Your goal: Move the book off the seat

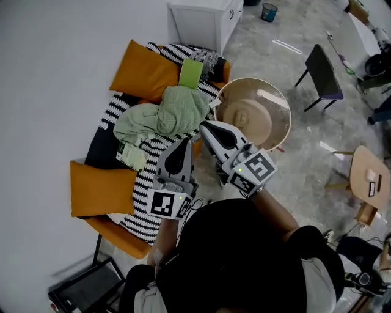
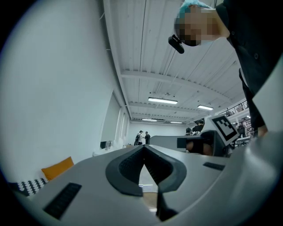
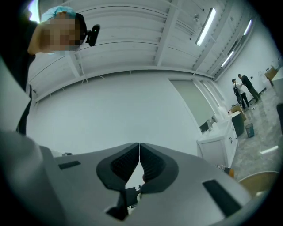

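A seat [image 1: 122,239] draped in a black-and-white striped blanket [image 1: 153,202] stands against the white wall. On it lie two orange cushions [image 1: 143,72], a crumpled green cloth [image 1: 164,113], and a flat light-green book [image 1: 191,73] at the far end. A small pale-green packet [image 1: 131,155] rests by the cloth. My left gripper [image 1: 187,141] hovers over the blanket's right edge, jaws shut and empty. My right gripper [image 1: 203,126] is beside it, near the cloth, also shut and empty. Both gripper views look level at the wall and ceiling: left gripper [image 2: 143,148], right gripper [image 3: 139,145].
A round wooden table [image 1: 278,104] stands right of the seat, close to the right gripper. A white cabinet [image 1: 201,21] sits beyond the seat's far end. A black chair [image 1: 321,70], a wooden chair [image 1: 366,183] and a blue bin [image 1: 269,11] stand on the grey floor.
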`<state>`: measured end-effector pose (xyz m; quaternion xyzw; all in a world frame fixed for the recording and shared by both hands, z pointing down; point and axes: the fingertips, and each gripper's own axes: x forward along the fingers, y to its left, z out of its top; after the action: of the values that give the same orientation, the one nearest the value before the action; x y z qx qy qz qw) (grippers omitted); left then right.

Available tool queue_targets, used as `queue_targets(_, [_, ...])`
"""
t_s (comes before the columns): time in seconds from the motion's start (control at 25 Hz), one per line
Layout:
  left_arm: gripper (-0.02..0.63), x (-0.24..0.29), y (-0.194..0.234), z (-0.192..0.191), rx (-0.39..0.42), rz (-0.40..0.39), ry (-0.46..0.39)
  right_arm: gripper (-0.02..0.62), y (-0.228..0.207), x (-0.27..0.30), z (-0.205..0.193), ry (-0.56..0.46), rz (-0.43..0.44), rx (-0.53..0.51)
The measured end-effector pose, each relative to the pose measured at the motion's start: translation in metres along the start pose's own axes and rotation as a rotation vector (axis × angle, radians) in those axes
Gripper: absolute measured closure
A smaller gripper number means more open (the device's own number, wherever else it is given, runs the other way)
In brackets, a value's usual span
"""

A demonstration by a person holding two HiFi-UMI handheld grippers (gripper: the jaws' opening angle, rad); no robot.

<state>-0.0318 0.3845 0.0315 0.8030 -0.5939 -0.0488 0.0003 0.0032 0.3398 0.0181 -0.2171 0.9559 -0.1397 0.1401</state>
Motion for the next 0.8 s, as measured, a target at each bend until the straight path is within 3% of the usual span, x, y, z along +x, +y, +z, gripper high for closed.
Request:
queue_targets(0.36, [0.597,0.107,0.029,0.001,0.026,0.067,0.007,0.578,-0.111,0.031,0.018,0.016,-0.039,0.077])
queue_targets(0.6, [0.597,0.151,0.043,-0.004,0.051,0.132,-0.001,0.578,-0.155,0.050,0.018,0.044,-0.012,0.097])
queue_targets(0.8, [0.597,0.178,0.060,-0.017,0.024,0.166,0.021,0.578,-0.182,0.062,0.016,0.073,-0.021,0.104])
